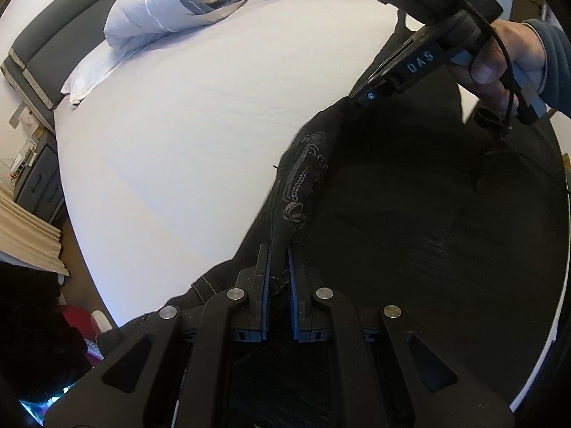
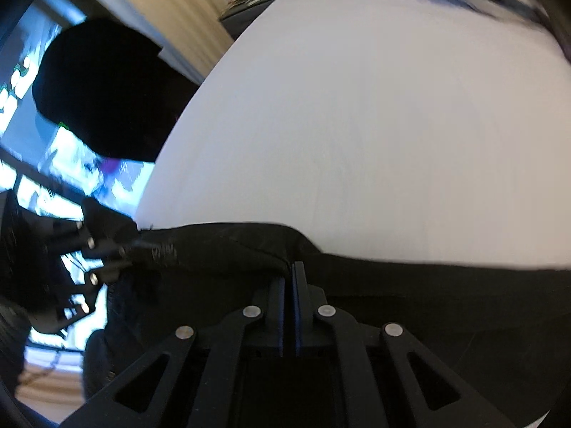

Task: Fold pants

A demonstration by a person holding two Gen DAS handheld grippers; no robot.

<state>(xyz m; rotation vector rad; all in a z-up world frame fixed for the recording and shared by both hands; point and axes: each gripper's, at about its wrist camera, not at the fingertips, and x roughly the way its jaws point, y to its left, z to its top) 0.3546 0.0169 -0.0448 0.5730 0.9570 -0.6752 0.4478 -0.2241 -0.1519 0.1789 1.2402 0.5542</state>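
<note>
Your left gripper (image 1: 277, 278) is clamped on the black pants (image 1: 410, 214) by an embroidered edge; your right gripper (image 2: 288, 281) pinches the same edge farther along. The cloth looks soft, limp and fairly heavy, so hold hems or seams. It drapes over the white bed (image 1: 185, 114), long axis apparently running between your grippers.
</note>
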